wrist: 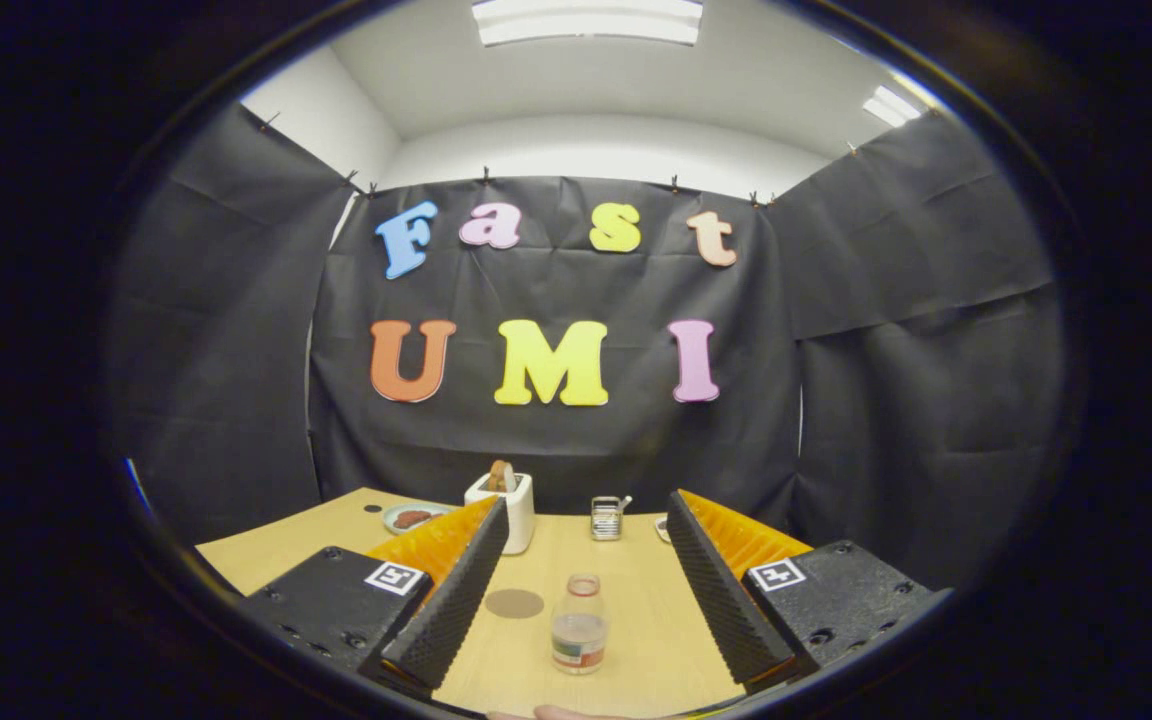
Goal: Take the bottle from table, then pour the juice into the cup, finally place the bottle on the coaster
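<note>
Clear plastic bottle (578,625) upright between wide-open ribbed jaws, round flat coaster (514,603) beside

A: Between the gripper (586,560) fingers: clear bottle (578,624), multicoloured label band.

B: Just beside it: brown round coaster (514,603) on light wood-tone table (636,590). Beyond: white toaster (504,510).

Nothing here can be read: the band label on the small clear plastic bottle (579,625) near the bench's (636,600) front edge is too blurred.

Each finger block of the tongs (581,575), which stand wide apart, bears a square black-and-white marker, a pattern with no letters.
</note>
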Motion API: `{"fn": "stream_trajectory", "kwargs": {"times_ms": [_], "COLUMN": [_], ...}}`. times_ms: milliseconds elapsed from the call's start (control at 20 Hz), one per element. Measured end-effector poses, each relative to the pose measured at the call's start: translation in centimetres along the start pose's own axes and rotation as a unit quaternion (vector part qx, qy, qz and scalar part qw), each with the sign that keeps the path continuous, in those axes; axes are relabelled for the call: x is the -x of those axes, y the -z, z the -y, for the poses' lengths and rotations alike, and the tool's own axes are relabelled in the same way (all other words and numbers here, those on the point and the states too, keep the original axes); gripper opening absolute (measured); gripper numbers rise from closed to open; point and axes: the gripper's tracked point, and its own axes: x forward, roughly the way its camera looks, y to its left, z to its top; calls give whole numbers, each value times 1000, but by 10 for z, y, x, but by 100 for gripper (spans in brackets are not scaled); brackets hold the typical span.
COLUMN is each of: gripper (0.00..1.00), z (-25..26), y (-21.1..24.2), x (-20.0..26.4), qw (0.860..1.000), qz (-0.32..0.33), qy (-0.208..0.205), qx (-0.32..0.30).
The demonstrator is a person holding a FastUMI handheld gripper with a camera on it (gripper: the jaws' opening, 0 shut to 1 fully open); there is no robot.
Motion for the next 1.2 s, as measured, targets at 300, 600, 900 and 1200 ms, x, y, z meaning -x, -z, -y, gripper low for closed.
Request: {"fn": "stream_trajectory", "kwargs": {"times_ms": [300,600,900,1200], "gripper": [100,100,100,100], "z": [9,11,11,11], "y": [43,85,136,175], "x": [-27,-51,-72,-81], "qw": [1000,999,998,997], "qz": [-22,-32,-67,-79], "qy": [6,4,1,0], "qx": [-13,3,-10,-13]}}
